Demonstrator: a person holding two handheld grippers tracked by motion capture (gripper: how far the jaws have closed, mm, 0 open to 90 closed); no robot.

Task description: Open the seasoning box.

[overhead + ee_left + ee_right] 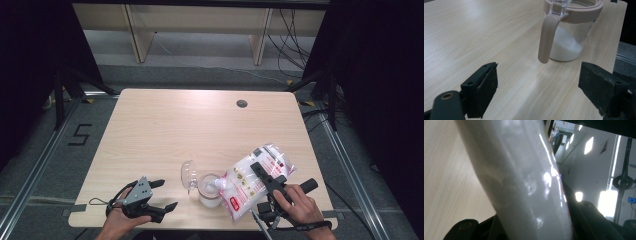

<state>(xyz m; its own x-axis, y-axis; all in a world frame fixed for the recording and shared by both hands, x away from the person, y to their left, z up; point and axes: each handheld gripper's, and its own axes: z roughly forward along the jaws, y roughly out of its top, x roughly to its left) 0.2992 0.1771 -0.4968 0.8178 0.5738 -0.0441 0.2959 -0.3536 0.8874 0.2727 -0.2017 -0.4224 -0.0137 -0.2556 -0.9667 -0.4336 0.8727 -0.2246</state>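
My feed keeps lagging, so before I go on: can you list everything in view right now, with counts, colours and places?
bag: one, clear plastic with white contents and red print, tilted over the jar at the table's near right, clamped in the right gripper.
jar: one, clear glass with a pinkish rim and handle, partly filled with white grains, near the front edge.
lid: one, clear, standing open at the jar's left.
table: one, light wood, with a dark round hole near its far edge.
left gripper: one, black, fingers open, held left of the jar.
right gripper: one, black, shut on the bag.
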